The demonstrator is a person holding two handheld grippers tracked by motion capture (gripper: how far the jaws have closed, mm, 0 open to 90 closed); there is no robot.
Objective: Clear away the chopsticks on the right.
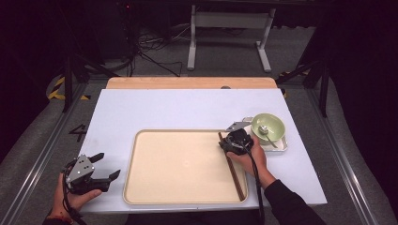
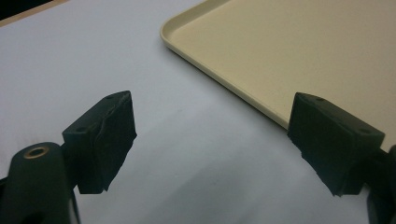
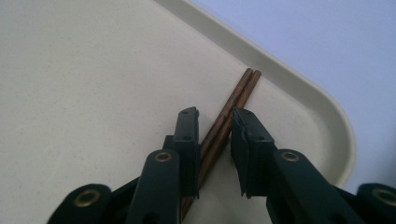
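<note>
Chopsticks [image 1: 232, 164] lie along the tray's [image 1: 155, 197] right edge, at 3 o'clock; right gripper [image 1: 234, 140] over their far end. Left gripper [image 1: 101, 168] at 8 o'clock on the counter [image 1: 164, 108].

Left gripper view: fingers [image 2: 105, 140] spread, nothing between.

Right gripper view: fingers [image 3: 187, 140] straddle the chopsticks [image 3: 229, 116], slightly parted, not pinching.

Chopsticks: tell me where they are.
The chopsticks lie inside the beige tray along its right rim, between the right gripper's jaws, left of the green bowl.

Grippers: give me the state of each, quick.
Left gripper: open, holding nothing.
Right gripper: fingers slightly apart around the chopsticks on the tray, not pressing.
</note>
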